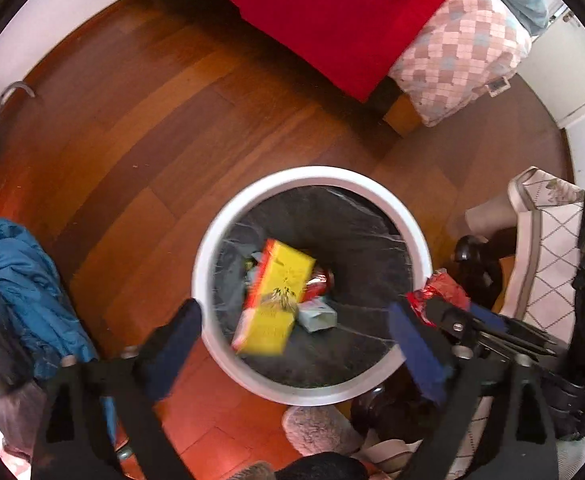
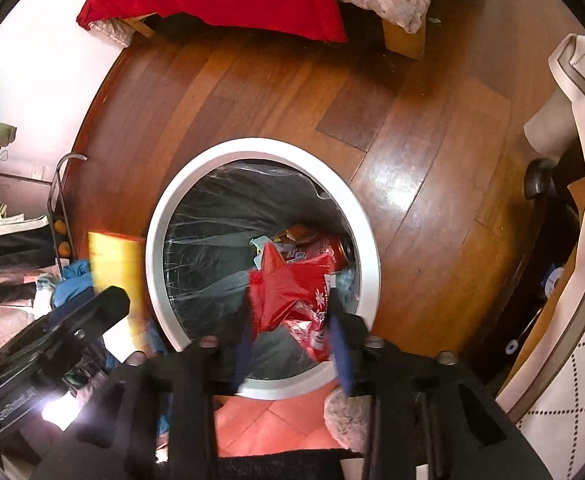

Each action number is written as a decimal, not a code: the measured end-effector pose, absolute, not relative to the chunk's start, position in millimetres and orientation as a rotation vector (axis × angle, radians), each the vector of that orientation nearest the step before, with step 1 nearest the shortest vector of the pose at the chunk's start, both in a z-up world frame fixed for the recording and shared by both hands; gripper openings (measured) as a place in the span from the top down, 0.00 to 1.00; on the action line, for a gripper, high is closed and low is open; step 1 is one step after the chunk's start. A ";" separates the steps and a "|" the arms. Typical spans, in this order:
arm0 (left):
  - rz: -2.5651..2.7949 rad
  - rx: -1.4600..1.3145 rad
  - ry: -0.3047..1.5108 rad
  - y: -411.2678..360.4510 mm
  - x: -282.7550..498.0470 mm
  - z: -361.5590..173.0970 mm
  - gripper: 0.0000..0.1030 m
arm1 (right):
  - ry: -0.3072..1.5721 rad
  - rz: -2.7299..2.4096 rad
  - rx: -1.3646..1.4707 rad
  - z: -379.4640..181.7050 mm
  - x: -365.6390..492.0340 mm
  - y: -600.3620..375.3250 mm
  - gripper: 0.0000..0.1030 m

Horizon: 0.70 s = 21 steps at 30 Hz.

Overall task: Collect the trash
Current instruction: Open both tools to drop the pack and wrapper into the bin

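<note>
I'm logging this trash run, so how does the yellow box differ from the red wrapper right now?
The yellow box is a stiff rectangular carton; the red wrapper is crumpled foil. The box is loose between the open left tongs, while the wrapper is pinched in the right tongs. The box looks motion-blurred, the wrapper sharper. Both are at the white bin.

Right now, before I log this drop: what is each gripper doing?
Left gripper: open, holding nothing; the yellow box is blurred over the bin.
Right gripper: closed on a red wrapper.
</note>
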<state>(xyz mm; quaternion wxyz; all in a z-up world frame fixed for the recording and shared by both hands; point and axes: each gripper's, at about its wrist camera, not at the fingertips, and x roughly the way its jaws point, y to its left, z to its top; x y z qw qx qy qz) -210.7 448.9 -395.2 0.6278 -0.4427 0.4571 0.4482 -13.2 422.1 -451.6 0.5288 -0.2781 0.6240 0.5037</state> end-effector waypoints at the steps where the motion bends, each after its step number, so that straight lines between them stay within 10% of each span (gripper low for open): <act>1: 1.037 -1.009 1.048 447.7 -212.8 -392.8 0.04 | 1.472 1.203 -0.677 -449.7 -13.6 420.2 0.49; 11: 1.106 -0.926 1.056 428.6 -230.4 -368.3 0.03 | 1.370 1.200 -0.746 -417.7 -21.3 389.3 0.01; 21: 1.107 -0.872 1.054 401.1 -231.5 -342.4 0.03 | 1.267 1.146 -0.771 -383.4 -20.9 353.9 0.00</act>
